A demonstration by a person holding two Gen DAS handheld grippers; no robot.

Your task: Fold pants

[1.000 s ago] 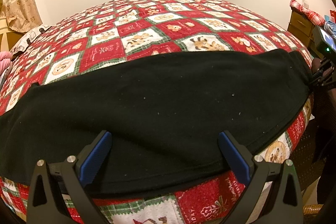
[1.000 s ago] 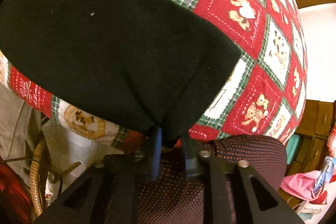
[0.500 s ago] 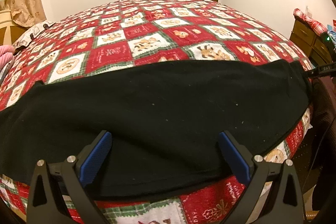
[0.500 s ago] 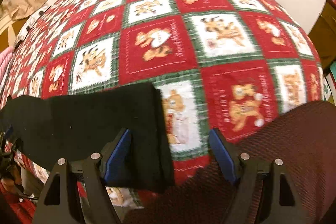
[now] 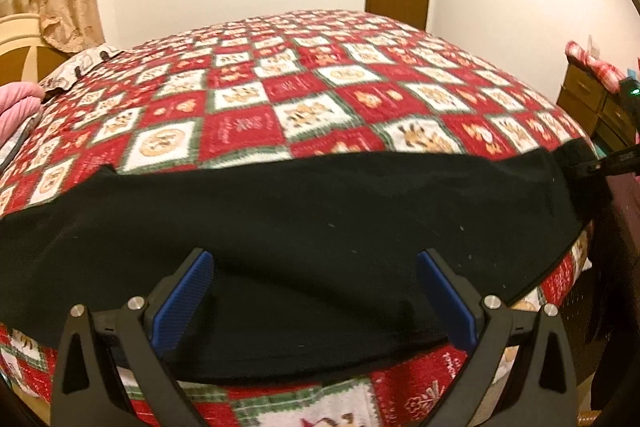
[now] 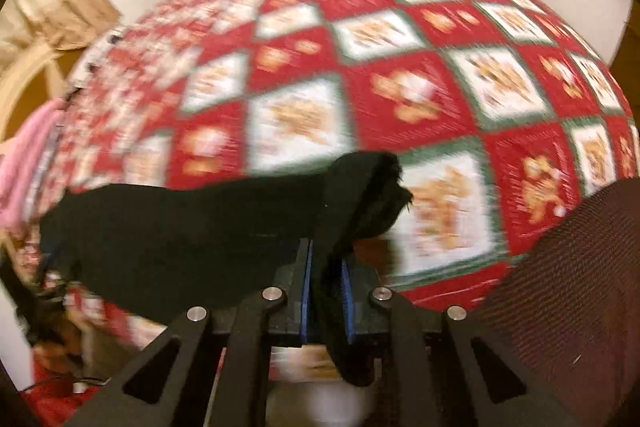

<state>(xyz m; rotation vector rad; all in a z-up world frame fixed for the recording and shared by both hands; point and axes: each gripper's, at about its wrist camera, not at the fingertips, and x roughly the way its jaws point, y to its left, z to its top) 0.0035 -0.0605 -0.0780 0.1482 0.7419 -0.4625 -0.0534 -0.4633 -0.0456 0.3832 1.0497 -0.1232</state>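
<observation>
R gripper [image 6: 326, 267] closing, fingers clamped on black fleece pants [image 6: 180, 227] end; L gripper [image 5: 316, 291] fingers apart over pants on red patchwork-quilt bed [image 5: 280, 87]

I see the black pants [image 5: 304, 223] spread flat in a wide band across the near edge of the bed — soft, fleecy cloth flecked with pale lint, their lower edge spilling over the side. At my right their end [image 6: 360, 195] is bunched and raised off the cover — folds gathered upward.
</observation>
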